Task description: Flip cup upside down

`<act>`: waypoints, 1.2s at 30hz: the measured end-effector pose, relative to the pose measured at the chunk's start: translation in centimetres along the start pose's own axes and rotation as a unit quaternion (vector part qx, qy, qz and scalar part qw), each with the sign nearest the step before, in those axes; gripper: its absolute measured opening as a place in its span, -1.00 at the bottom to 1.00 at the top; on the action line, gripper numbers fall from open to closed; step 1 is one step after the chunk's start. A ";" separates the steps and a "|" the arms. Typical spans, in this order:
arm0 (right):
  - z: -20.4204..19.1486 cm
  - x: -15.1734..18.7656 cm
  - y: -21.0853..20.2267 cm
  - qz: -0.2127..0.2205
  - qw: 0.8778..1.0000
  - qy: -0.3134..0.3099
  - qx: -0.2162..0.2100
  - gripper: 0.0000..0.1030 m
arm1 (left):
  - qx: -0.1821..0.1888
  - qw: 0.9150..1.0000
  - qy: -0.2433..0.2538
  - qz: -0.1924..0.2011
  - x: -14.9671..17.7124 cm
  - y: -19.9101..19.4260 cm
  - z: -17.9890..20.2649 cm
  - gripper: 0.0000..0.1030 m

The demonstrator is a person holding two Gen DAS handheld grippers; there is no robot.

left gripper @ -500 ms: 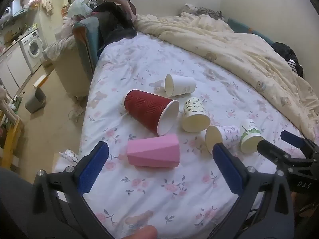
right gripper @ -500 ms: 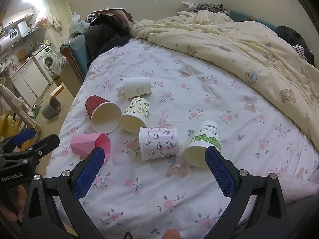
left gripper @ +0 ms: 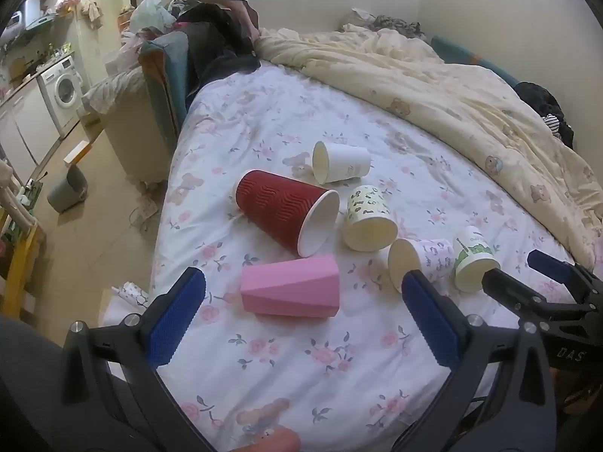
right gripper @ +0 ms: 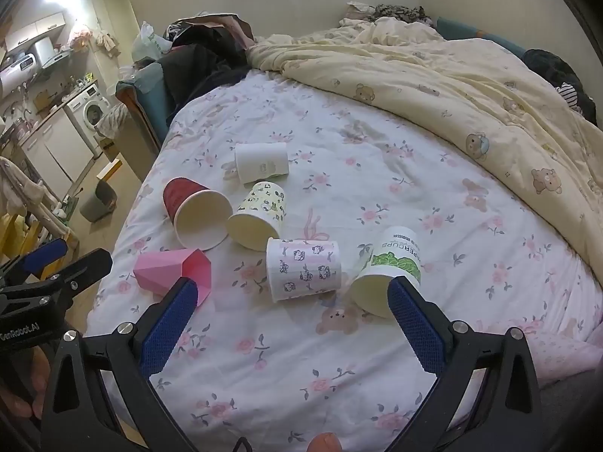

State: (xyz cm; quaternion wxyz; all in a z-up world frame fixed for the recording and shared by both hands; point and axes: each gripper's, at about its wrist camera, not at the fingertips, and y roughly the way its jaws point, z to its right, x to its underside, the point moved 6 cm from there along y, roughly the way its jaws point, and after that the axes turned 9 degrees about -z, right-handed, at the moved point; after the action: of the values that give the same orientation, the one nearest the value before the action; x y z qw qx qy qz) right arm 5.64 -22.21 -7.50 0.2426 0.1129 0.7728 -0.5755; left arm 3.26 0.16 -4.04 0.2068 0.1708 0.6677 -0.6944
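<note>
Several cups lie on their sides on the floral bed sheet [left gripper: 301, 358]: a pink faceted cup [left gripper: 290, 292] [right gripper: 169, 269], a red ribbed cup [left gripper: 286, 216] [right gripper: 196, 216], a plain white cup [left gripper: 341, 162] [right gripper: 262, 162], a cream patterned cup [left gripper: 369, 218] [right gripper: 258, 216], a pink-printed cup [left gripper: 422, 260] [right gripper: 303, 267] and a green-printed cup [left gripper: 473, 260] [right gripper: 388, 269]. My left gripper [left gripper: 301, 312] is open and empty, just in front of the pink cup. My right gripper [right gripper: 292, 316] is open and empty, in front of the pink-printed cup.
A cream bear-print duvet [right gripper: 471, 86] is bunched over the bed's far right. Dark clothes [left gripper: 218, 37] pile at the headboard. The bed's left edge drops to the floor, with a grey bin [left gripper: 68, 188] and a washing machine [left gripper: 62, 90].
Both grippers have shifted only slightly; the cups have not moved.
</note>
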 end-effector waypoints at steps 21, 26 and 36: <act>0.0 0.0 0.0 -0.004 1.000 0.000 0.000 1.00 | 0.001 1.000 -0.005 -0.002 0.1 0.6 0.3 1.00; -0.1 0.0 0.0 -0.003 1.000 0.000 0.000 1.00 | 0.002 1.000 -0.005 -0.001 0.1 0.6 0.4 1.00; -0.1 -0.1 0.2 -0.002 1.000 -0.001 0.002 1.00 | 0.003 1.000 -0.005 -0.001 0.2 0.5 0.4 1.00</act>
State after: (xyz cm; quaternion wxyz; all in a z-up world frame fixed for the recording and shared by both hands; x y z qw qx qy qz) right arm 5.77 -22.02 -7.57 0.2418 0.1108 0.7717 -0.5777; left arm 3.42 -0.22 -4.56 0.2090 0.1667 0.6650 -0.6973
